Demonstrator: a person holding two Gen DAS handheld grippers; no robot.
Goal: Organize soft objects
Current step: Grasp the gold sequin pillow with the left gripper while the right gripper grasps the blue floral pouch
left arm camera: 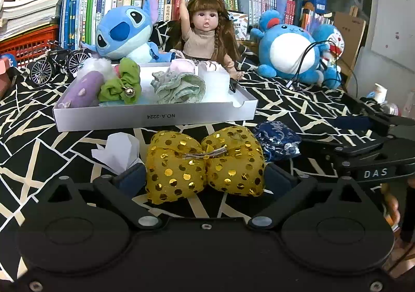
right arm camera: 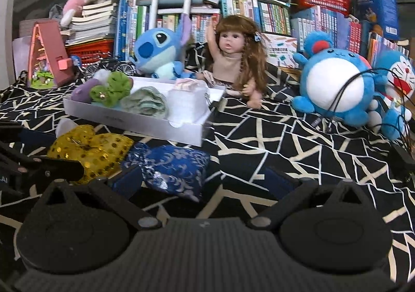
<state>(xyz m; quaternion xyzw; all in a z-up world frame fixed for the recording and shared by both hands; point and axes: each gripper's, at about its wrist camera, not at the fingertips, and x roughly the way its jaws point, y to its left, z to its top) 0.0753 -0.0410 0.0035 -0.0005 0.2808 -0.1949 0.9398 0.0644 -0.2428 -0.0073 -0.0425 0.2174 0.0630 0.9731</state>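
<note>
The white tray [left arm camera: 155,118] on the black patterned cloth [left arm camera: 285,100] already holds several soft things: a purple roll [left arm camera: 83,89], a green scrunchie [left arm camera: 122,84], a pale green scrunchie [left arm camera: 179,87] and a white pad [left arm camera: 215,81] — so the sorting looks well underway. Three pieces still lie on the cloth in front of the tray: a gold bow [left arm camera: 205,164] with sequins, a blue pouch [left arm camera: 277,141] just to its right, and a white paper piece [left arm camera: 119,154] to its left. By my reading, those are what is left, and the tray still has free room near its front right corner.

The left gripper [left arm camera: 205,180] points forward and somewhat down at the cloth, low over it. Its jaws stand wide, one on each side of the bow; the pads do not seem to press on it, so the bow is framed, not held. The right gripper [right arm camera: 205,177] sits beside it at a similar downward tilt, aimed at the pouch. Its jaws are also spread: the left finger [right arm camera: 127,180] is at the pouch's near edge, the other well clear to the right over bare cloth — nothing is gripped. In the left view the right gripper appears side-on at the right edge, close to the pouch.
</note>
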